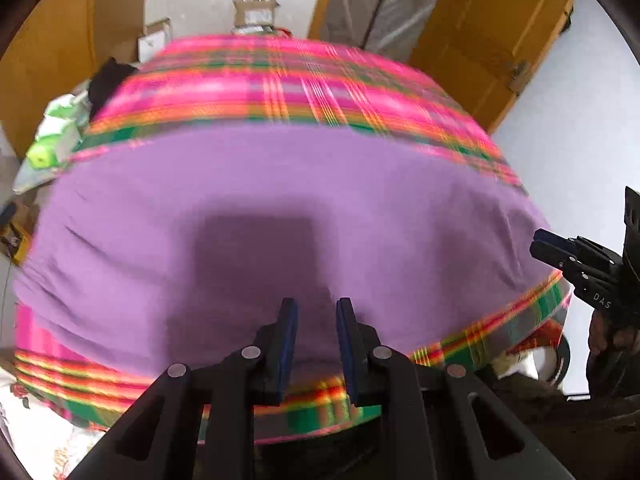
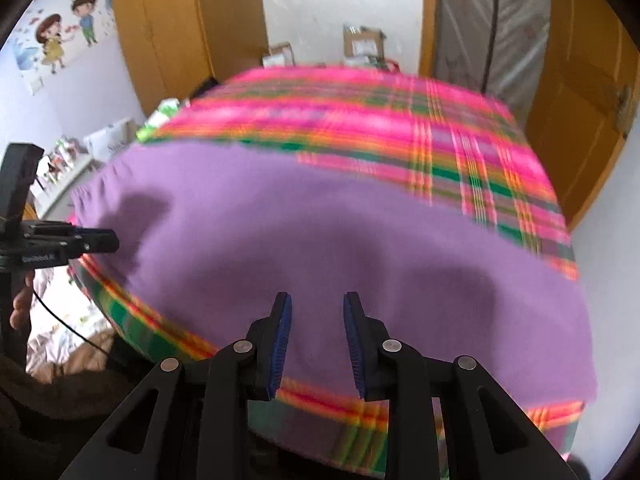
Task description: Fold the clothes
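While my left tongs and right tongs hang spread and empty, the purple garment lies flat below them on the plaid-covered counter, near wooden doors.

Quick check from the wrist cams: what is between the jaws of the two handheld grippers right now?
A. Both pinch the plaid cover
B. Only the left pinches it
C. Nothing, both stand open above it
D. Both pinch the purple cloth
C: the left gripper and the right gripper each show a clear gap between their blue pads, with the flat purple cloth lying unlifted on the pink plaid cover.
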A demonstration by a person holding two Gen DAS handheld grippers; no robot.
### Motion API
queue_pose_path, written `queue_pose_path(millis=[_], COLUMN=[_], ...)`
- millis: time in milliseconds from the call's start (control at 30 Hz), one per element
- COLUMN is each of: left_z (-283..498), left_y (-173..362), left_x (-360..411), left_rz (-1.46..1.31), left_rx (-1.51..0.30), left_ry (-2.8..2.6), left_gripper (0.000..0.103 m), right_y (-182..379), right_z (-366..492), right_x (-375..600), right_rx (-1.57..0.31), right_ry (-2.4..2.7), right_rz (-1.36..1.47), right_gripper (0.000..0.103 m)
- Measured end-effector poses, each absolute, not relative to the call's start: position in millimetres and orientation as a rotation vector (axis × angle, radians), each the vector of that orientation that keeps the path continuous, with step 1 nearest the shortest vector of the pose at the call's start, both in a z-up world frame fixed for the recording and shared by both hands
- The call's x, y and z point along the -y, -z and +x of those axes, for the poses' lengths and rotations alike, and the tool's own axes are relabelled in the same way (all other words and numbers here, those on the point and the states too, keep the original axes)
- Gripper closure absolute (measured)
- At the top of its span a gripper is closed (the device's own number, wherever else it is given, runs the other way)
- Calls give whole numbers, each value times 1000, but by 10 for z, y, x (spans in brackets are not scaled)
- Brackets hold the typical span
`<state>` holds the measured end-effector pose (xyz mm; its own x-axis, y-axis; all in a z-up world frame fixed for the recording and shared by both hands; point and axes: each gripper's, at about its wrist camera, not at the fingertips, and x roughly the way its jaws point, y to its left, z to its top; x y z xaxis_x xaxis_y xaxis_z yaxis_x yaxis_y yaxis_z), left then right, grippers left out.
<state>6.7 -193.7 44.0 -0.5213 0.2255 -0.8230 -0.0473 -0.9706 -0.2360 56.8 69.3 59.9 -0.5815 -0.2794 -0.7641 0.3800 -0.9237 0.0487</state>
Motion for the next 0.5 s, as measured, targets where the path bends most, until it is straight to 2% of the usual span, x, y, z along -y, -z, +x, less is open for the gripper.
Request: queue_pose_path(millis=[267,500], left_z=[-233,-790], left_y=[-1026,-988], left_x=[2072,1994], left_rz=[-1328,-1374], left_rx=[195,241], left_ry=[-2690,-2660], left_gripper=[82,82], right_y=[-1217,-1140], right_z=[-204,-1040], right_x=[-431,-142], right_rx=[-126,-96], right_ry=[2468,2301], right_rz=[982,1043], right_gripper=[74,76])
